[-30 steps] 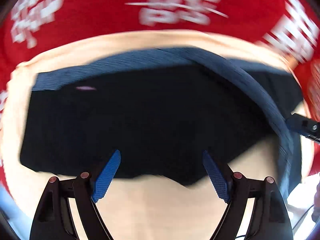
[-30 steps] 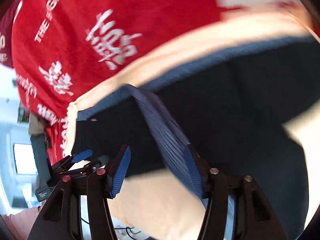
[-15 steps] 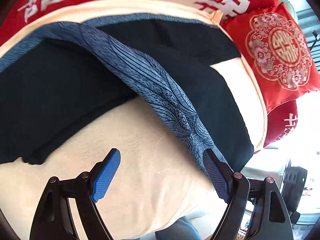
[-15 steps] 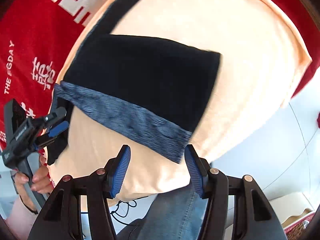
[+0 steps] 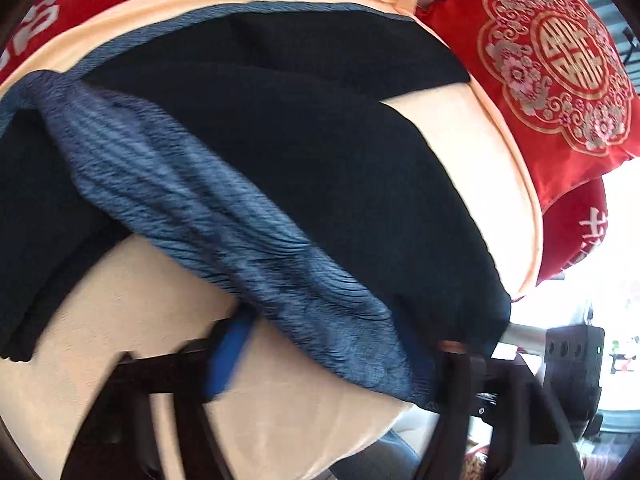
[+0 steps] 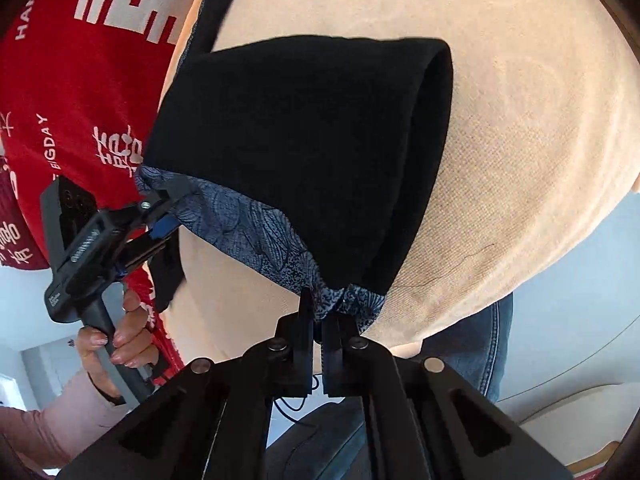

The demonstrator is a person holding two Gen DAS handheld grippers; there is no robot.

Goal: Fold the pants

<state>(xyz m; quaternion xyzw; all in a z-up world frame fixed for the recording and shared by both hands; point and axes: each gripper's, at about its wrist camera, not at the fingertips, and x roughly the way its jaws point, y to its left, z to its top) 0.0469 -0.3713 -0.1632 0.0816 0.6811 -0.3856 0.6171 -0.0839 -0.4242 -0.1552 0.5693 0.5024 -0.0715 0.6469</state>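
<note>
Black pants (image 5: 328,152) with a blue patterned waistband (image 5: 224,224) lie on a peach cushion (image 5: 120,320). In the right wrist view the pants (image 6: 304,152) are lifted by the waistband (image 6: 256,236). My right gripper (image 6: 320,316) is shut on the waistband's near corner. My left gripper (image 6: 162,210) grips the waistband's other corner at the left. In the left wrist view my left gripper (image 5: 320,344) is blurred; its blue left pad (image 5: 228,352) shows and the waistband lies between the fingers, with the right finger hidden under cloth.
Red cushions with white characters (image 5: 560,64) lie behind and to the right of the peach cushion. A red printed cloth (image 6: 80,80) is at the left in the right wrist view. The person's hand (image 6: 120,332) and jeans (image 6: 480,344) are below the cushion edge.
Both grippers moved in onto the waistband and closed on its corners. The waistband edge is now lifted off the cushion, pulling the black fabric up.
</note>
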